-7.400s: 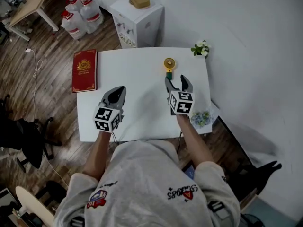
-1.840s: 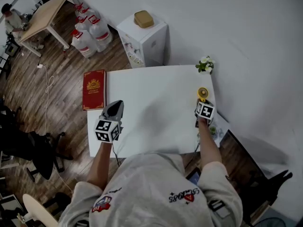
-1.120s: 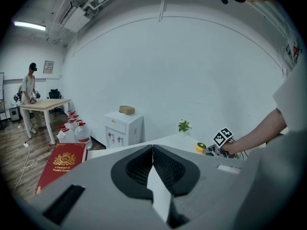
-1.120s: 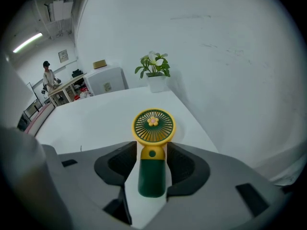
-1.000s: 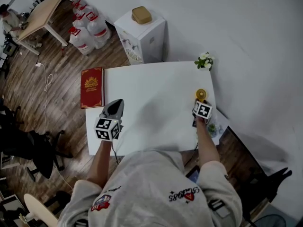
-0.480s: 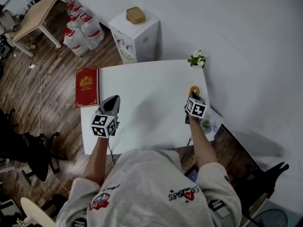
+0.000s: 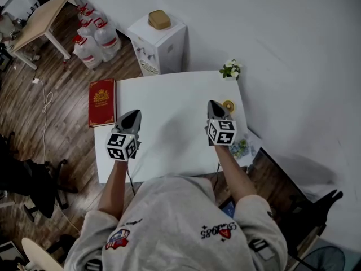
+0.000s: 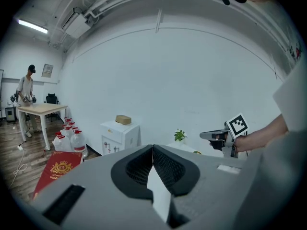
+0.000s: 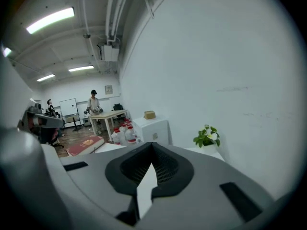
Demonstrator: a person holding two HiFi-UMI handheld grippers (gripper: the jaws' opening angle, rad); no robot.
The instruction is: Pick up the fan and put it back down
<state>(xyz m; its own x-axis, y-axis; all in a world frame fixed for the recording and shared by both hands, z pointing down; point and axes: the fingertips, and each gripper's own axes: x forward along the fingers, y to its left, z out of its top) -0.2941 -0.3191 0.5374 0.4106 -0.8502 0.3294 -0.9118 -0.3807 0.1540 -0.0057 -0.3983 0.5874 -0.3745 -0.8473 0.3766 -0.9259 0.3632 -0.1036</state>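
Nearest in the head view, a grey sweatshirt [image 7: 169,224] is seen, with both forearms stretched out over the white table [image 7: 169,112]; the left gripper [image 7: 133,113] is held over the near left part of the table, and in the left gripper view its jaws are seen pressed together with nothing between them; the right gripper [image 7: 212,103] is held over the right side, a little farther out, and in the right gripper view its jaws are likewise seen closed tip to tip on nothing; a small flowered object [image 7: 241,147], whose kind cannot be made out, is seen at the near right edge of the table; the fan [image 7: 229,105], small and yellow, is found resting on the table near its far right corner, just beside the right gripper's tips and partly hidden by them, and it is gripped by neither pair of jaws; a red book [image 7: 102,101] is laid along the table's left edge; a potted plant [image 7: 229,69] with white flowers is set at the far right corner; beyond the table a white cabinet [image 7: 161,47] is placed against the wall, with a tan object [image 7: 159,19] on top; water bottles [image 7: 93,35] are grouped on the wooden floor beside it; farthest off, a wooden table [image 7: 39,16] is seen, and a person [image 9: 94,104] is shown standing by it in the right gripper view.
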